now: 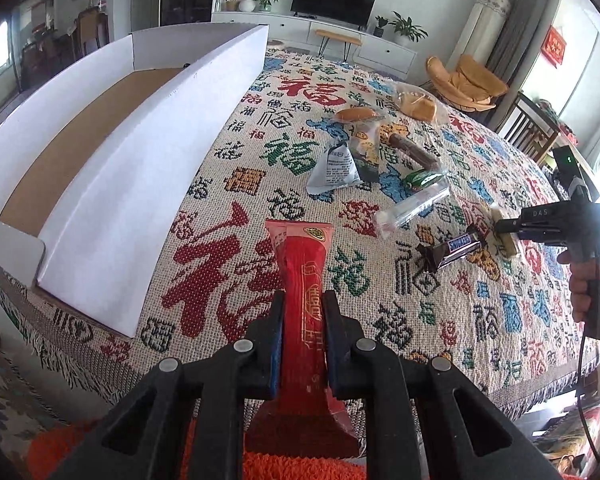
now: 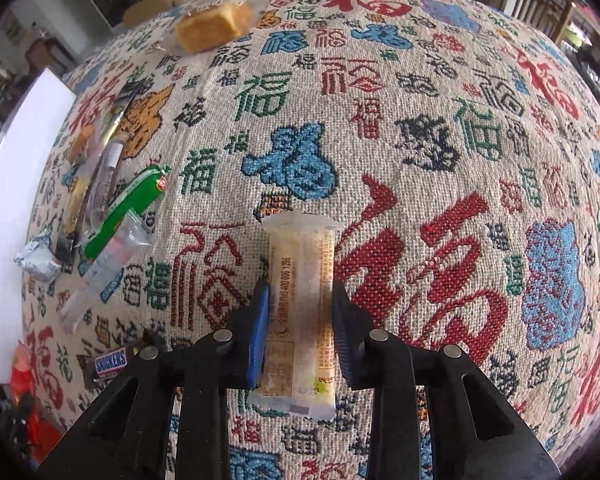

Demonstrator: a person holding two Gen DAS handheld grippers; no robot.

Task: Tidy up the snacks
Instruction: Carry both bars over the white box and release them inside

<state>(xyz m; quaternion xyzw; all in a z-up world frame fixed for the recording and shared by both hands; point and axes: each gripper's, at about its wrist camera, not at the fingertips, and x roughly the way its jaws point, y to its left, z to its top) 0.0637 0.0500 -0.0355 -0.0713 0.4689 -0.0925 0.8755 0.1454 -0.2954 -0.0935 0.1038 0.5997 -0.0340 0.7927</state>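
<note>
My left gripper (image 1: 305,296) is shut on a long red snack packet (image 1: 300,256), held above the patterned tablecloth (image 1: 228,152). A white cardboard box (image 1: 100,184) with a brown floor lies open to its left. In the right wrist view my right gripper (image 2: 300,286) points steeply down, and its blue pads press both sides of a pale yellow wafer packet (image 2: 302,248) lying on the cloth. The left wrist view shows that same gripper (image 1: 500,226) at the far right, on the pale packet (image 1: 510,246), with a person's hand (image 1: 584,288) on its handle.
Loose snacks lie mid-table: a Snickers bar (image 1: 456,246), a clear wrapper (image 1: 412,210), a green packet (image 1: 420,179), a brown stick (image 1: 414,148), a grey triangular packet (image 1: 334,166), and bagged bread (image 1: 416,104). The cloth's fringed edge runs along the near side.
</note>
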